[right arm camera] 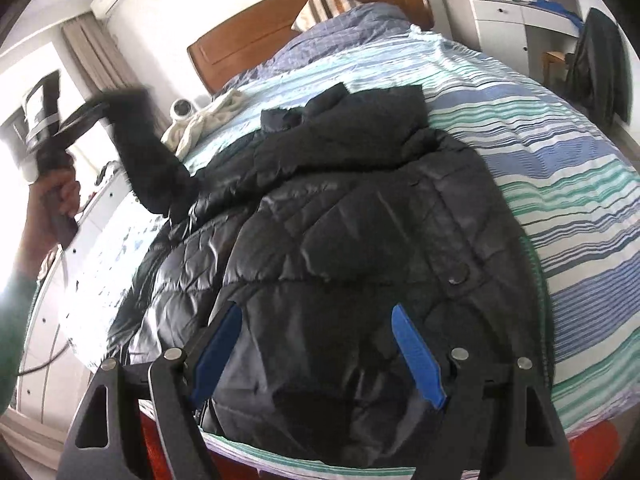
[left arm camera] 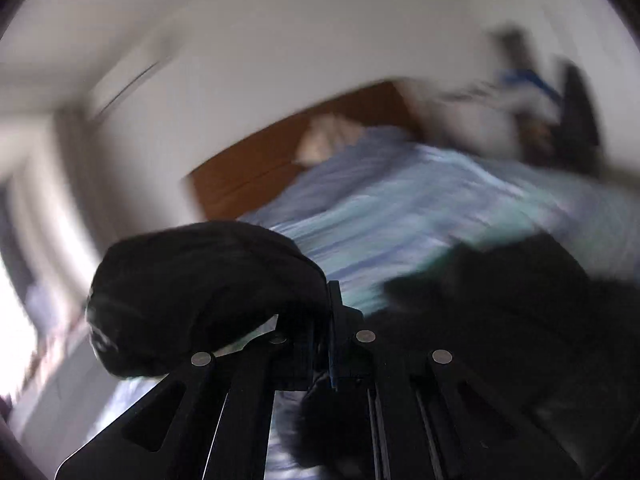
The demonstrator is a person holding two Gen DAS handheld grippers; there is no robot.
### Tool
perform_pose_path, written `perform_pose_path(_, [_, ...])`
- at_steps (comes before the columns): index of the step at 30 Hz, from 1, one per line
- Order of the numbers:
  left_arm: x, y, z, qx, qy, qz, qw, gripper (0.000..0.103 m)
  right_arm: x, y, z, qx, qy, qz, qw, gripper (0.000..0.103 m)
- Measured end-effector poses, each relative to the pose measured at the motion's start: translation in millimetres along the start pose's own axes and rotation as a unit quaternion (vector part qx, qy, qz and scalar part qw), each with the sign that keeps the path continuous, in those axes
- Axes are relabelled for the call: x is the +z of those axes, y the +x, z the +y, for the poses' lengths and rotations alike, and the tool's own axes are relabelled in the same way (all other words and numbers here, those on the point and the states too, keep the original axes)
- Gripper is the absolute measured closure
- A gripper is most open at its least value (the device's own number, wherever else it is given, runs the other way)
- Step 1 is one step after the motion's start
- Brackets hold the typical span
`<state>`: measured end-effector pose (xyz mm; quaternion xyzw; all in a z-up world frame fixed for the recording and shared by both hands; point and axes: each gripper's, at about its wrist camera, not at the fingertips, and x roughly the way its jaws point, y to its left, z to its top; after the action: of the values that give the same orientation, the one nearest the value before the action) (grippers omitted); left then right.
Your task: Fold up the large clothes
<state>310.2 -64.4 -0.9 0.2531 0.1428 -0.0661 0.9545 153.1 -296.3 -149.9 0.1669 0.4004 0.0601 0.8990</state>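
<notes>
I'm early in the fold: my left gripper is clamped on the black quilted puffer jacket's sleeve, lifted off the striped bedspread, while my right gripper hangs wide and empty.

Bed under a blue, green and white striped cover, black quilted jacket spread across it, cream garment crumpled left of the jacket's collar, blue checked bedding beyond the jacket by the wooden headboard
</notes>
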Motion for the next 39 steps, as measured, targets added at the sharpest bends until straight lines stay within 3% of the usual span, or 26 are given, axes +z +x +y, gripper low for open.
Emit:
perform_pose_path(2, [-3, 5, -71, -0.054, 0.079, 0.01, 0.9954, 0.095, 0, -6, -8, -0.007, 0.006, -0.007, 1.0, 0.024])
perform_pose_path(4, [-19, 16, -121, -0.104, 0.127, 0.048, 0.9853, 0.092, -1, -12, -18, -0.017, 0.015, -0.012, 1.0, 0.024])
perform_pose_path(5, [-32, 22, -145, -0.128, 0.148, 0.076, 0.9778, 0.087, -2, -15, -22, -0.022, 0.02, -0.013, 0.999, 0.024])
perform_pose_path(7, [-52, 27, -174, -0.138, 0.172, 0.103, 0.97, 0.063, -3, -21, -35, -0.034, 0.028, -0.014, 0.999, 0.024])
perform_pose_path(8, [-63, 24, -182, -0.134, 0.18, 0.104, 0.9689, 0.046, -2, -22, -40, -0.04, 0.029, -0.015, 0.999, 0.024])
perform_pose_path(9, [-68, 14, -186, -0.131, 0.183, 0.098, 0.9693, 0.038, 0, -24, -46, -0.048, 0.027, -0.016, 0.998, 0.024])
perform_pose_path(12, [-77, -20, -169, -0.138, 0.166, 0.081, 0.9731, 0.022, 16, -21, -55, -0.059, 0.017, -0.024, 0.998, 0.024])
perform_pose_path(14, [-81, -35, -150, -0.142, 0.138, 0.079, 0.977, 0.015, 35, -13, -56, -0.04, 0.016, -0.036, 0.998, 0.024])
perform_pose_path(18, [-99, -58, -101, -0.124, 0.076, 0.106, 0.9837, 0.014, 97, 34, -62, 0.045, 0.054, -0.049, 0.996, 0.023])
perform_pose_path(20, [-108, -65, -85, -0.112, 0.045, 0.122, 0.9851, 0.014, 123, 72, -68, 0.066, 0.098, -0.022, 0.993, 0.023])
perform_pose_path(22, [-118, -70, -61, -0.098, 0.011, 0.137, 0.9856, 0.014, 142, 109, -72, 0.067, 0.14, 0.001, 0.988, 0.023])
perform_pose_path(25, [-139, -87, -33, -0.079, -0.026, 0.155, 0.9845, 0.014, 156, 155, -71, 0.032, 0.146, 0.028, 0.988, 0.026])
perform_pose_path(26, [-146, -89, -23, -0.072, -0.04, 0.164, 0.9831, 0.014, 159, 165, -69, 0.028, 0.139, 0.041, 0.989, 0.064])
perform_pose_path(27, [-152, -93, -16, -0.068, -0.05, 0.169, 0.9819, 0.014, 164, 167, -65, 0.012, 0.127, 0.042, 0.991, 0.075])
perform_pose_path(31, [-171, -94, 5, -0.066, -0.107, 0.197, 0.9724, 0.013, 191, 136, -54, -0.04, 0.068, -0.029, 0.996, 0.085])
perform_pose_path(33, [-176, -83, 10, -0.074, -0.134, 0.21, 0.9657, 0.012, 201, 141, -57, -0.102, 0.035, -0.033, 0.994, 0.086])
perform_pose_path(35, [-178, -66, 11, -0.071, -0.149, 0.224, 0.9606, 0.012, 198, 161, -63, -0.119, 0.022, 0.015, 0.993, 0.082])
perform_pose_path(36, [-175, -61, 12, -0.069, -0.154, 0.228, 0.9589, 0.012, 192, 177, -70, -0.123, 0.025, 0.063, 0.99, 0.068])
perform_pose_path(37, [-172, -58, 16, -0.07, -0.16, 0.23, 0.9574, 0.012, 188, 180, -72, -0.127, 0.025, 0.074, 0.989, 0.059])
perform_pose_path(39, [-159, -41, 30, -0.076, -0.185, 0.23, 0.9523, 0.012, 184, 165, -68, -0.129, 0.008, 0.044, 0.991, 0.052])
